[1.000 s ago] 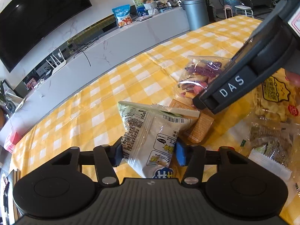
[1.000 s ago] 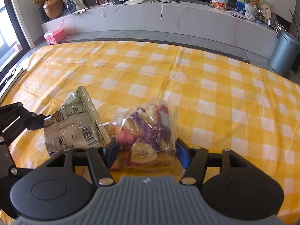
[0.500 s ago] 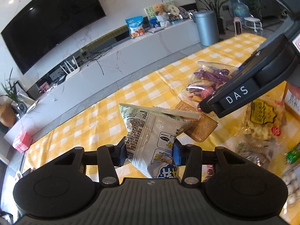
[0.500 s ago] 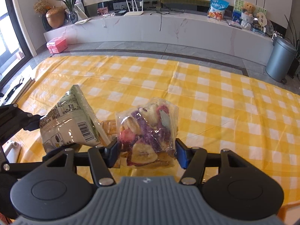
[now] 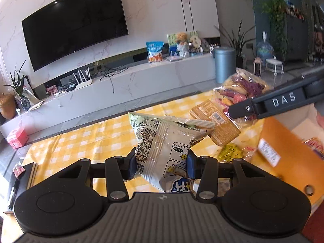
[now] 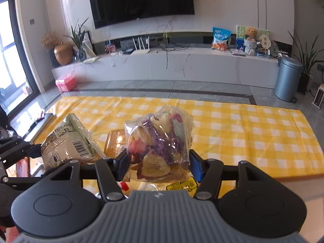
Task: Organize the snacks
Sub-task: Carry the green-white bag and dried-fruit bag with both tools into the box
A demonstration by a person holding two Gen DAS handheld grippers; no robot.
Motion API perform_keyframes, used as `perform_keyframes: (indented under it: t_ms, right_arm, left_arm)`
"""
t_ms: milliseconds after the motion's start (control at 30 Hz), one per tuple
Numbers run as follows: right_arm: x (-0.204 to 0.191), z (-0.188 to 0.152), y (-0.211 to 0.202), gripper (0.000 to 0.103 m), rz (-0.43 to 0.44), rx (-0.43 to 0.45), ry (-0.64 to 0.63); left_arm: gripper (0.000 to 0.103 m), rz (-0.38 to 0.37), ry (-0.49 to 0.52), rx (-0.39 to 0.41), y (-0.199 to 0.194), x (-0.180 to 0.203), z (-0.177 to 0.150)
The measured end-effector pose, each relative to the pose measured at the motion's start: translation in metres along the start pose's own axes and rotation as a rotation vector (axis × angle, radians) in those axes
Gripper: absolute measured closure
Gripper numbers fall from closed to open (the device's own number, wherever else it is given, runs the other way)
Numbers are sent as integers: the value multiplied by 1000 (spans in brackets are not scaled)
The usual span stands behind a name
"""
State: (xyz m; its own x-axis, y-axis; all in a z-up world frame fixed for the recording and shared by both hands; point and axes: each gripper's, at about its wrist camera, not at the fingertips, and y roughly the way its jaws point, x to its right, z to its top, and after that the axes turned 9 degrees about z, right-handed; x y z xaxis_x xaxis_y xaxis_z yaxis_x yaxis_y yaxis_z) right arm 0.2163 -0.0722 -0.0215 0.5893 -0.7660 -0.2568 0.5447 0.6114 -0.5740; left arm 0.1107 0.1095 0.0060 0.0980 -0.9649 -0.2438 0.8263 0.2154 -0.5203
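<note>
Printed pouch [image 5: 162,143] left of chip bag [image 6: 160,141], seemingly above the table [image 6: 243,129].

Bright daylight pours in from the window [image 6: 12,60] at far left; glare glints on the clear snack bag [image 6: 160,139]. Fisheye bends the edges; the lower-right corner blurs.

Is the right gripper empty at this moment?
No, the right gripper is shut on a clear bag of mixed dried fruit chips.
</note>
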Motion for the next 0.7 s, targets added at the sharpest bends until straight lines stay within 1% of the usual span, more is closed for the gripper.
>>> perform_keyframes:
  t_ms: [133,267,467,600,700]
  right_arm:
    - [5,-15,-42,44,-11,46,24]
    - [18,-32,-80,44,-45,89,61]
    - [44,-55,-128,44,-125,119,112]
    - [65,-70,-152,44,-184,131,151]
    - [79,-79,-166,44,-226,134,173]
  left_arm:
    - [50,-60,-36,24,-20,12,2]
    - [50,-136,-39,40,-30,27,6]
    - [50,-227,47,78,-34,63,18]
    - [50,-299,97,93,-31,89,27]
    - [50,-338,156,104,-26,113,34]
